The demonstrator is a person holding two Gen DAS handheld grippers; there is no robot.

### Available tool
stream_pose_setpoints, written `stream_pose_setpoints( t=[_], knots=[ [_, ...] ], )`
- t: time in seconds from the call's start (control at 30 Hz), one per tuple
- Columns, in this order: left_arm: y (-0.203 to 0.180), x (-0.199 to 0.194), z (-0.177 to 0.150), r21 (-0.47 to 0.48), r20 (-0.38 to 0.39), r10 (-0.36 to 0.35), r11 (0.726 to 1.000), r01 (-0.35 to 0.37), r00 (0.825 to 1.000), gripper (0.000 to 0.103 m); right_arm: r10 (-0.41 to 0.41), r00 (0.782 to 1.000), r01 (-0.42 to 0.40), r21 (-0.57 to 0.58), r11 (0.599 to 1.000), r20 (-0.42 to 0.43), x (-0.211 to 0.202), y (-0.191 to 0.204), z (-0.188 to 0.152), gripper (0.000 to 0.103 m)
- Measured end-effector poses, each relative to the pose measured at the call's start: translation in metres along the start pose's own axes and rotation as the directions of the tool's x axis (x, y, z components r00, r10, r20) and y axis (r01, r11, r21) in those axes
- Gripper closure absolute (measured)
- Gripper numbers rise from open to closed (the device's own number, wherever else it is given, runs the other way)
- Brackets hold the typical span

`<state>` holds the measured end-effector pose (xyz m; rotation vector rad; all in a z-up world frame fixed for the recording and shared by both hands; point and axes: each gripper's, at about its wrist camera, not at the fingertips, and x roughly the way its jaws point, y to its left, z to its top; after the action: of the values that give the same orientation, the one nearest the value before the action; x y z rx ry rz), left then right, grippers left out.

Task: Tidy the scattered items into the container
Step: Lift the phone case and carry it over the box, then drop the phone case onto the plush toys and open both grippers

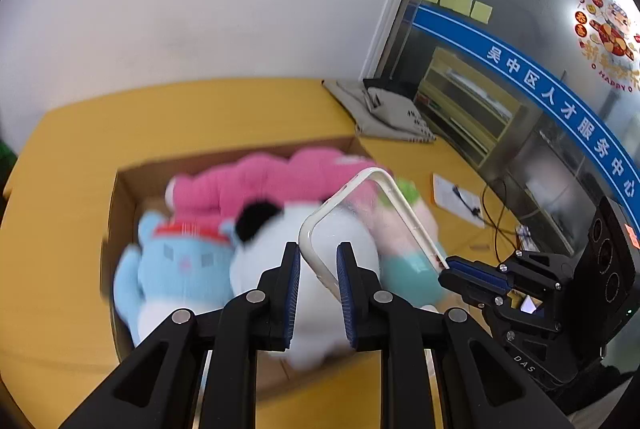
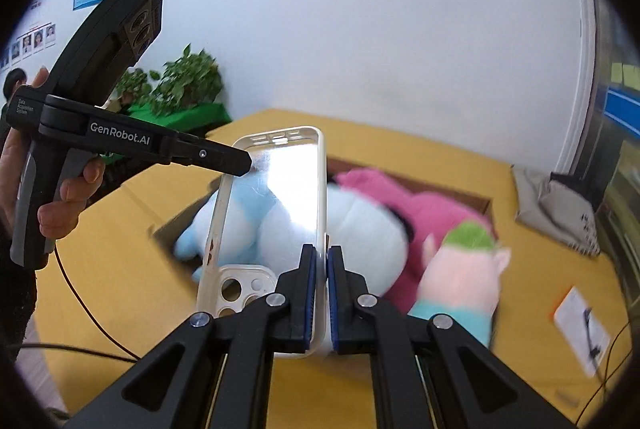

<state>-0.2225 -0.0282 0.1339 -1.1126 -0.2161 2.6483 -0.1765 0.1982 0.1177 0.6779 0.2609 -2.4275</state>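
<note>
Clear phone case (image 1: 360, 221) with cream rim held up in the air over the cardboard box (image 1: 124, 197), gripped by both tongs at once. Right tongs (image 2: 324, 293) clamped tight on one long edge of the case, near the camera-cutout end; pads press the rim from both sides. Left tongs (image 1: 318, 269) narrow, pinching the case at its corner by the opposite short end; in the right wrist view their tip meets the case's top left corner (image 2: 246, 161). In the left wrist view the right tongs (image 1: 472, 275) come in from the right and bite the far edge.

Case tilted, roughly upright in the right view, plush toys visible through it.

Box sits on the yellow surface (image 1: 72, 157), open top, packed with toys: blue plush (image 1: 176, 261) at left, white plush (image 1: 280, 241) with black patch in the middle, pink plush (image 1: 280, 177) behind, small pink doll with green hair (image 2: 464, 269) at the right end. All blurred.

Person's hand (image 2: 60, 197) wraps the left handle. Grey cloth bag (image 1: 392, 113) at the far corner of the surface, paper slip (image 1: 456, 197) with a cable beside it to the right of the box.
</note>
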Motion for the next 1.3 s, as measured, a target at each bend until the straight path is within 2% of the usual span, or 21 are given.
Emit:
stream_pose_setpoints(
  t=[0.1,0.2,0.27,0.37,0.4,0.43,0.5,0.57,0.6,0.63,0.67,0.7,0.77,0.8,0.87,0.9,1.0,1.17,1.23,1.3],
  knots=[
    [0.008,0.037,0.045,0.023,-0.019,0.005,1.0,-0.005,1.0,0.084,-0.021,1.0,0.021,0.029,0.999,-0.006,0.031,-0.032,0.03,0.098],
    [0.031,0.095,0.081,0.001,-0.087,0.005,1.0,-0.004,0.996,0.084,-0.036,0.998,0.038,0.054,0.998,-0.053,0.072,-0.06,0.05,0.098],
    [0.053,0.136,0.087,-0.019,-0.15,0.013,1.0,-0.016,0.989,0.084,-0.025,0.993,0.035,0.083,0.996,-0.116,0.106,-0.079,0.053,0.098],
    [0.082,0.214,0.074,-0.049,-0.303,0.064,0.995,-0.082,0.951,0.083,0.017,0.969,0.018,0.137,0.99,-0.247,0.163,-0.099,0.039,0.098],
    [0.085,0.228,0.069,-0.044,-0.327,0.081,0.994,-0.101,0.942,0.083,0.037,0.957,0.008,0.157,0.988,-0.287,0.178,-0.102,0.029,0.098],
    [0.084,0.233,0.066,-0.031,-0.319,0.092,0.994,-0.107,0.943,0.083,0.045,0.949,0.008,0.166,0.986,-0.313,0.189,-0.103,0.02,0.098],
    [0.08,0.229,0.067,-0.007,-0.289,0.104,0.994,-0.111,0.952,0.082,0.008,0.943,0.034,0.12,0.992,-0.333,0.196,-0.096,0.014,0.098],
    [0.078,0.222,0.069,0.011,-0.289,0.114,0.993,-0.116,0.951,0.079,-0.016,0.941,0.051,0.096,0.994,-0.337,0.194,-0.091,0.015,0.097],
    [0.076,0.217,0.07,0.019,-0.285,0.122,0.992,-0.122,0.951,0.074,-0.021,0.94,0.057,0.095,0.994,-0.339,0.193,-0.09,0.016,0.097],
    [0.073,0.21,0.07,0.024,-0.277,0.138,0.99,-0.137,0.951,0.06,-0.034,0.94,0.069,0.093,0.993,-0.339,0.191,-0.088,0.017,0.095],
    [0.072,0.198,0.069,0.029,-0.257,0.166,0.986,-0.164,0.952,0.045,-0.059,0.941,0.093,0.087,0.992,-0.332,0.187,-0.087,0.017,0.084],
    [0.072,0.185,0.068,0.033,-0.229,0.192,0.981,-0.19,0.954,0.039,-0.082,0.944,0.114,0.084,0.99,-0.319,0.181,-0.085,0.017,0.061],
    [0.074,0.151,0.065,0.028,-0.156,0.212,0.977,-0.21,0.965,0.027,-0.08,0.958,0.115,0.115,0.987,-0.274,0.16,-0.081,0.015,0.035],
    [0.074,0.128,0.061,0.019,-0.112,0.209,0.978,-0.208,0.971,0.024,-0.078,0.967,0.114,0.14,0.984,-0.243,0.145,-0.079,0.013,0.033],
    [0.075,0.086,0.049,-0.001,-0.031,0.221,0.975,-0.221,0.975,0.004,-0.085,0.984,0.115,0.192,0.975,-0.156,0.111,-0.076,0.011,0.03],
    [0.067,0.059,0.035,-0.019,0.024,0.24,0.971,-0.24,0.97,0.0,-0.092,0.989,0.115,0.211,0.971,-0.117,0.093,-0.073,0.008,0.021],
    [0.044,0.008,-0.011,-0.064,0.11,0.276,0.961,-0.271,0.955,0.0,-0.114,0.992,0.124,0.235,0.964,-0.055,0.05,-0.056,0.0,0.02],
    [0.012,-0.024,-0.093,-0.202,0.123,0.361,0.921,-0.333,0.925,0.0,-0.168,0.981,0.188,0.243,0.952,-0.098,0.019,-0.027,-0.032,0.02],
    [0.003,-0.024,-0.114,-0.235,0.108,0.363,0.914,-0.331,0.925,0.0,-0.202,0.972,0.226,0.248,0.942,-0.116,0.011,-0.017,-0.044,0.02],
    [-0.007,-0.025,-0.127,-0.21,0.101,0.35,0.923,-0.324,0.931,0.0,-0.226,0.966,0.25,0.228,0.941,-0.124,0.004,-0.015,-0.054,0.02]
  ],
)
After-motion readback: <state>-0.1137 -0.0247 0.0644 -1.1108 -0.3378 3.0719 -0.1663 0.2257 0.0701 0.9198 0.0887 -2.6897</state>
